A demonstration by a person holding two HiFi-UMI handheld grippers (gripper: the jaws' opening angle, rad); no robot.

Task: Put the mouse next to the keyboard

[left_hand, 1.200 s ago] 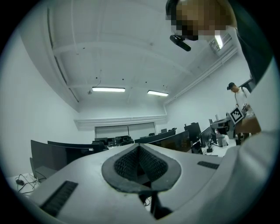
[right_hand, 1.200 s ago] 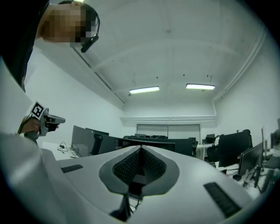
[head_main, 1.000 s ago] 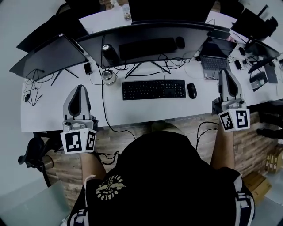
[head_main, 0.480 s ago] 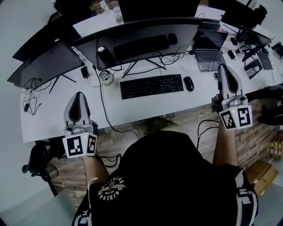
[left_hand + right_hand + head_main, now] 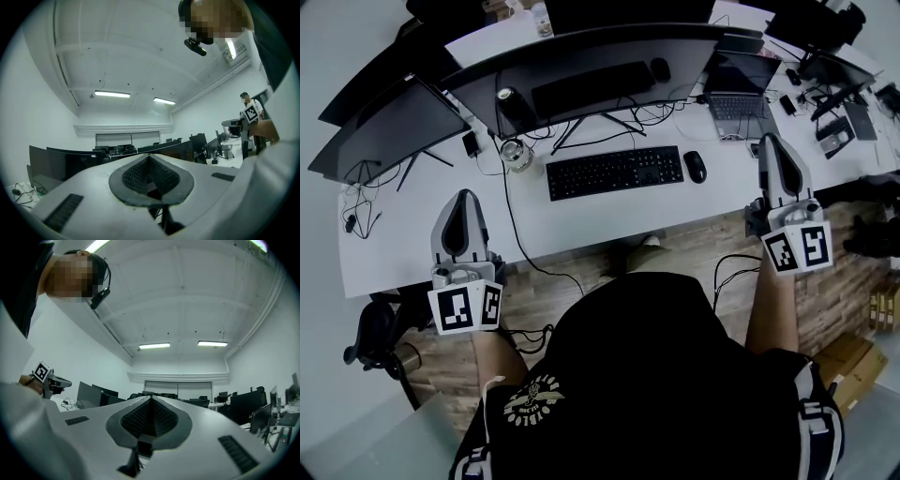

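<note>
The black mouse (image 5: 695, 166) lies on the white desk (image 5: 581, 225), just right of the black keyboard (image 5: 614, 172). My left gripper (image 5: 464, 195) hovers over the desk's front left part, well left of the keyboard, shut and empty. My right gripper (image 5: 769, 139) hangs over the desk's right end, to the right of the mouse and apart from it, also shut with nothing in it. In the left gripper view the pads (image 5: 149, 158) meet, and in the right gripper view the pads (image 5: 151, 399) meet too; both views look level across the room, so the desk top is hidden.
A wide curved monitor (image 5: 581, 66) stands behind the keyboard, with a second monitor (image 5: 380, 127) to its left. Behind them lie another keyboard (image 5: 591, 89) and mouse (image 5: 660, 68). A laptop (image 5: 734, 94), a can (image 5: 508, 108), a glass jar (image 5: 516, 155) and cables crowd the desk.
The head view has shifted, so the desk sits higher in the picture. The right gripper has drawn back a little toward the desk's front edge. The left gripper stays in place.
</note>
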